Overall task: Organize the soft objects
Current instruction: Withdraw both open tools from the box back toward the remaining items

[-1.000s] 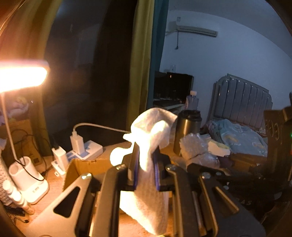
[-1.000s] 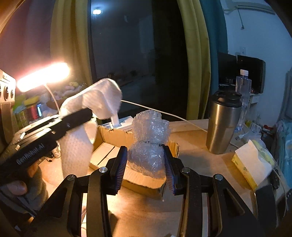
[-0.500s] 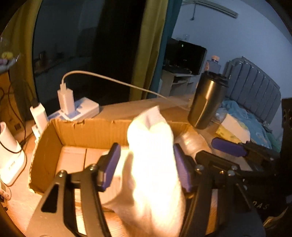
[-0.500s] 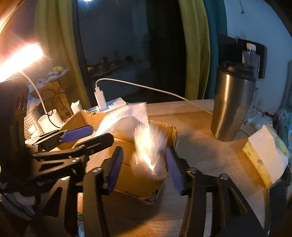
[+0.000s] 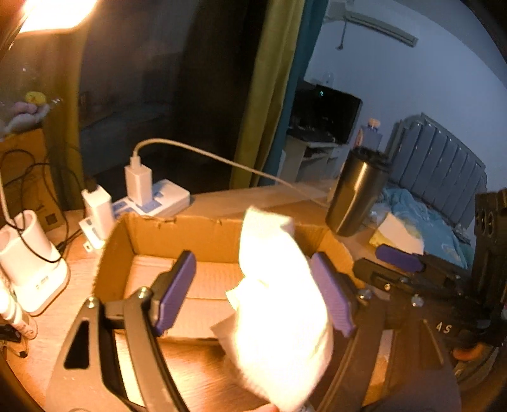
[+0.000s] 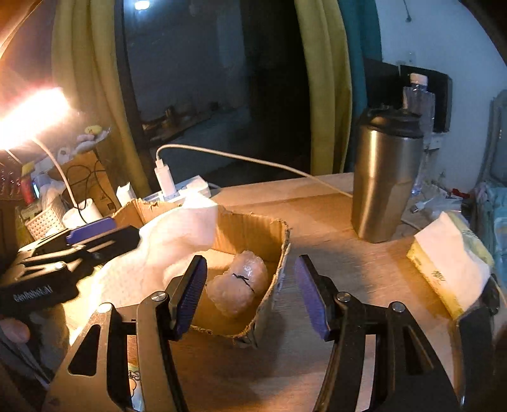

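An open cardboard box (image 5: 206, 228) (image 6: 253, 234) sits on the wooden desk. My left gripper (image 5: 253, 294) hangs over it, its jaws opening. A white foam sheet (image 5: 279, 317) (image 6: 164, 241) sags between them into the box, leaning toward the right pad and clear of the left one. My right gripper (image 6: 250, 294) stands at the box's near right corner, jaws opening, with nothing pressed between the pads. Below it a bubble wrap bundle (image 6: 237, 285) lies inside the box. In the right wrist view the left gripper (image 6: 79, 241) shows at the left.
A steel tumbler (image 6: 383, 183) (image 5: 358, 196) stands right of the box, with a tissue pack (image 6: 450, 263) further right. Behind the box are a power strip with chargers (image 5: 149, 196) and a cable. A white holder (image 5: 28, 263) stands at the left under a bright lamp (image 5: 54, 12).
Both grippers came down over the box and their jaws opened. The bubble wrap dropped out of the right gripper into the box. The white sheet came loose in the left gripper.
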Motion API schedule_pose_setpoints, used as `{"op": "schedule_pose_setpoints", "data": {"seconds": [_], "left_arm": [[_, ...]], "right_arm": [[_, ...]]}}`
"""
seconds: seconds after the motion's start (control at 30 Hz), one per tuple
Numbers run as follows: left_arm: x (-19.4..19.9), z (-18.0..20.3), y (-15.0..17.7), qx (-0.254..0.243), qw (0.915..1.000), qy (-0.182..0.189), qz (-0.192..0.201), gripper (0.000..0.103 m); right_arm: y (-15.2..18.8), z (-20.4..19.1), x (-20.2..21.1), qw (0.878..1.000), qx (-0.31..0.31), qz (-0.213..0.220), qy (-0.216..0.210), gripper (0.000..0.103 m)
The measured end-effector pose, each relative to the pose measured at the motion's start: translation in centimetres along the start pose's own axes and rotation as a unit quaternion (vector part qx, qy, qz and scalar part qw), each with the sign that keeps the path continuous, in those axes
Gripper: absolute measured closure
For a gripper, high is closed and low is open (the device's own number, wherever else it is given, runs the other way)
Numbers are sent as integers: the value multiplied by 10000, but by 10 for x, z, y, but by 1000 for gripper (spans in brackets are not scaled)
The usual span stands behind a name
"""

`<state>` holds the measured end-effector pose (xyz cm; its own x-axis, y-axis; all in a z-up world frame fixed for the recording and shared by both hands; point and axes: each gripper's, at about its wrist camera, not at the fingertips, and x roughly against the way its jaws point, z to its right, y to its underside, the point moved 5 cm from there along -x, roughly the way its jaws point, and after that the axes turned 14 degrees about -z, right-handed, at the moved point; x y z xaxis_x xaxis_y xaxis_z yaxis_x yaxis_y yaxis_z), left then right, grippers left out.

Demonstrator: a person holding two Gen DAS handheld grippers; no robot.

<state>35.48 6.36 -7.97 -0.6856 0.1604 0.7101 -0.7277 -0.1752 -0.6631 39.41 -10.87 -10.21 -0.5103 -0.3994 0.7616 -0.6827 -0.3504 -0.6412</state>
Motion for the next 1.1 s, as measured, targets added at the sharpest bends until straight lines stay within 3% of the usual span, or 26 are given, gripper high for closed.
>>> {"op": "schedule_pose_setpoints", "data": {"seconds": [0.33,0.67,0.7,0.73,0.77,0.8,1.1], "left_arm": [[41,-15,6,150,9994,-112,275,24],[73,-54,37,427,9980,-321,343,24],[75,-58,39,442,9979,-327,355,24],[76,-61,40,451,9978,-329,361,24],[76,-65,42,473,9977,-321,359,24],[75,-68,43,500,9977,-303,347,24],[57,-82,50,634,9978,-35,166,24]], "right_arm": [[5,-12,31,9998,51,186,40,42],[15,-86,17,9962,786,-91,-374,42],[15,-91,14,9957,842,-117,-375,49],[13,-97,8,9953,904,-162,-317,74],[12,-100,2,9948,960,-239,-241,85],[11,-101,-4,9943,1000,-322,-169,89],[-14,-87,-52,9929,750,-905,155,89]]}}
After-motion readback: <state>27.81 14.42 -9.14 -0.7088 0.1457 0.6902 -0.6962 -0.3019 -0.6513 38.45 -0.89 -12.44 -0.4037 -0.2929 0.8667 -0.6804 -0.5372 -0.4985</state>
